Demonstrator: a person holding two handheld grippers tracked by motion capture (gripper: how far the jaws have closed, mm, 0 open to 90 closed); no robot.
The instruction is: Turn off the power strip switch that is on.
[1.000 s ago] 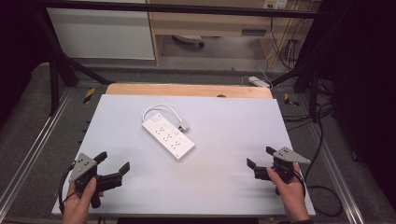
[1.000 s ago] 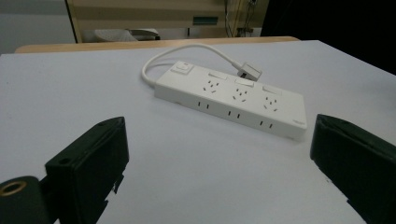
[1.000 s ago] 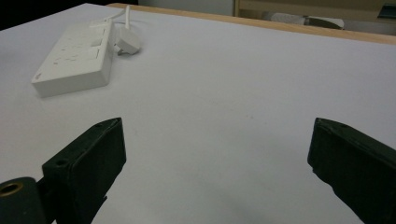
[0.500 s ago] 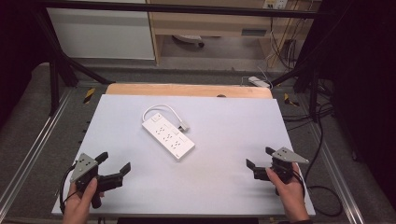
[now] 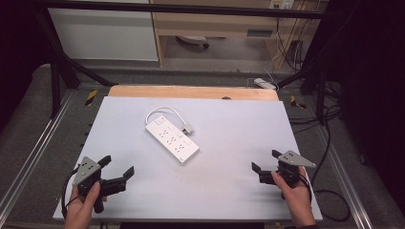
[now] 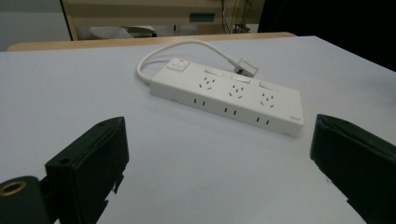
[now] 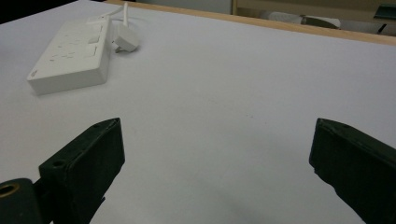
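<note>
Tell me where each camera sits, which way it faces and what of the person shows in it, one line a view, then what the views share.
High view: above the person's side, facing forward and down on the table; both hands show, with the left gripper and right gripper, both open.
Left gripper view: on the left gripper, low over the table, facing the power strip; its two black jaws rise at the bottom corners.
Right gripper view: on the right gripper, low, facing across the table; its jaws rise likewise.
Shared: all three show the power strip and its plug.
</note>
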